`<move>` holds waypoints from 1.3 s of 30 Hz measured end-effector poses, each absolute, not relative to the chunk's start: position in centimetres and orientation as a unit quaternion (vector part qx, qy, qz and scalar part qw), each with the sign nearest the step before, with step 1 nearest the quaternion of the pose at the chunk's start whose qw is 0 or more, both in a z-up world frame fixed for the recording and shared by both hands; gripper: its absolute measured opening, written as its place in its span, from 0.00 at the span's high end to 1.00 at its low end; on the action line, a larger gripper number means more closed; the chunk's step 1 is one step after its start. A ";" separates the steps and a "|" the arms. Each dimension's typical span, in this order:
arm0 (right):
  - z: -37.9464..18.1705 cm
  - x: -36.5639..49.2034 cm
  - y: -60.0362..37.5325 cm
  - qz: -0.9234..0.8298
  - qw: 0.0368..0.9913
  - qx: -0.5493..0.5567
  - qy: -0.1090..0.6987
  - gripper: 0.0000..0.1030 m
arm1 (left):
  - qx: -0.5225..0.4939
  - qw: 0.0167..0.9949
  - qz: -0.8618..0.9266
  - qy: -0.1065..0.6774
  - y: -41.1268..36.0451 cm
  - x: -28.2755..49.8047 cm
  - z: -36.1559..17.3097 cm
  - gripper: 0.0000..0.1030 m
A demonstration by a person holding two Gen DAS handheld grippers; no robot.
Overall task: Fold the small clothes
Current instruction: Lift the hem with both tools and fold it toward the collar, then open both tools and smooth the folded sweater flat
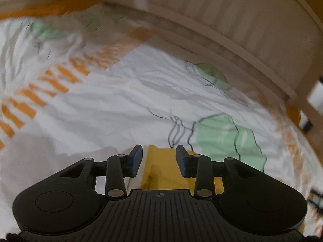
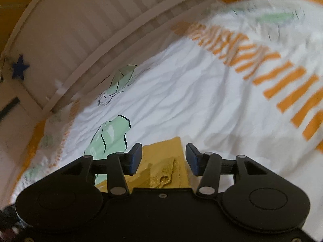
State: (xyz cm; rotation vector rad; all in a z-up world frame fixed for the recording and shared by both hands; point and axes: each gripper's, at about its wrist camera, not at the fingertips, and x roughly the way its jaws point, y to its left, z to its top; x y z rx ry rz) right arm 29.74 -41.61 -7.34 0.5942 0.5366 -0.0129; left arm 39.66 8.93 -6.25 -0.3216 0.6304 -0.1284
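The small yellow garment [image 1: 161,169] lies low in the centre of the left wrist frame, on the white bedsheet [image 1: 125,104] with green and orange print. We hold the left gripper [image 1: 159,159] right over it with the fingers spread apart, the yellow cloth showing in the gap between them and nothing pinched. We judge this placement lets us come down on an edge of the cloth. A pale slatted bed rail [image 1: 232,32] curves across the upper right, so we work close to that side.

In the right wrist frame the yellow garment [image 2: 161,167] again sits at lower centre, a rumpled knitted fold showing near the bottom. The right gripper [image 2: 163,157] is likewise spread wide above it, gripping nothing. Both tools bracket the same piece, likely so we can take two points and fold it evenly. The bed rail [image 2: 97,40] runs across the upper left here.
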 end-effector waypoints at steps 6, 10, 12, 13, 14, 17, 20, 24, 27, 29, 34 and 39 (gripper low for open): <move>-5.2 28.7 -36.8 0.037 0.949 0.155 0.272 0.42 | -0.022 0.934 -0.135 0.330 4.6 35.7 -6.5 0.62; -5.8 28.5 -33.5 0.072 0.948 0.088 0.298 0.42 | 0.011 0.918 -0.165 0.359 2.8 33.9 -8.0 0.62; -6.4 28.4 -32.3 0.084 0.945 0.068 0.310 0.42 | 0.012 0.914 -0.167 0.368 2.5 33.8 -8.7 0.62; -6.8 28.4 -31.7 0.089 0.942 0.059 0.317 0.42 | 0.012 0.913 -0.167 0.372 2.4 33.8 -9.1 0.62; -7.0 28.6 -31.5 0.092 0.940 0.054 0.323 0.42 | 0.012 0.912 -0.167 0.375 2.3 33.8 -9.3 0.62; -7.8 28.7 -30.7 0.097 0.936 0.034 0.338 0.42 | 0.021 0.911 -0.169 0.376 2.0 34.0 -9.7 0.61; -8.5 28.9 -30.0 0.098 0.931 0.015 0.351 0.41 | 0.015 0.909 -0.171 0.380 2.1 34.8 -9.7 0.61; -9.0 29.5 -29.0 0.093 0.929 -0.016 0.358 0.39 | 0.005 0.907 -0.167 0.387 1.9 36.4 -9.9 0.61; -8.8 31.0 -28.1 0.085 0.925 -0.029 0.369 0.38 | -0.007 0.904 -0.163 0.395 2.0 37.8 -9.9 0.61; -8.7 32.1 -27.7 0.076 0.922 -0.034 0.377 0.37 | -0.013 0.902 -0.161 0.400 2.1 38.9 -9.7 0.61; -8.2 35.0 -27.6 0.056 0.920 -0.002 0.387 0.37 | -0.023 0.902 -0.153 0.403 2.3 41.0 -9.2 0.61; -7.8 36.3 -28.7 0.039 0.923 0.045 0.380 0.37 | -0.025 0.910 -0.128 0.394 2.8 43.0 -8.7 0.61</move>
